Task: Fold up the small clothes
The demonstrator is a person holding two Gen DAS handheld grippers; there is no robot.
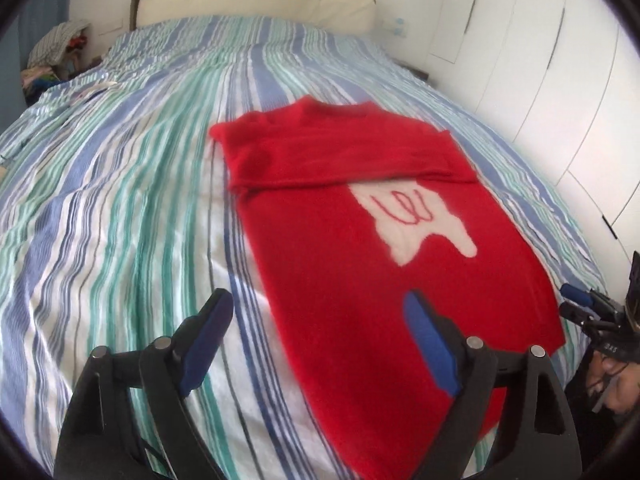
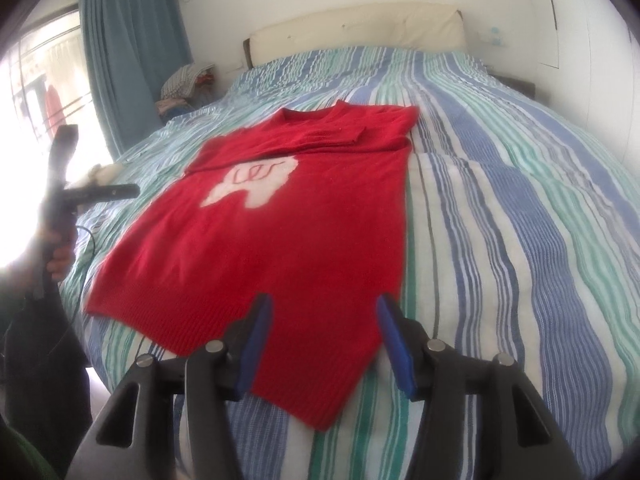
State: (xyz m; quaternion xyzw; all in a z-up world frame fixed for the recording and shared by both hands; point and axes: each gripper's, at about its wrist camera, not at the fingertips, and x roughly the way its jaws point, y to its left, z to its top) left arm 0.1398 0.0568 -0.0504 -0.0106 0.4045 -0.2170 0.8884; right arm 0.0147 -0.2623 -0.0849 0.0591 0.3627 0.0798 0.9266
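Observation:
A small red sweater [image 1: 340, 240] with a white figure [image 1: 416, 220] on its front lies flat on the striped bed, both sleeves folded across the chest. It also shows in the right wrist view [image 2: 260, 240]. My left gripper [image 1: 316, 320] is open and empty, hovering over the sweater's lower left edge. My right gripper [image 2: 324, 320] is open and empty, hovering above the sweater's hem near its lower right corner. The right gripper shows at the right edge of the left wrist view [image 1: 576, 300]. The left gripper shows at the left of the right wrist view [image 2: 64, 184].
The bed has a blue, green and white striped cover [image 1: 120, 220] and a cream headboard [image 1: 256, 0]. A pile of clothes [image 1: 60, 48] sits at the far left corner. White wardrobe doors [image 1: 560, 60] stand to the right. A blue curtain [image 2: 128, 48] hangs by the window.

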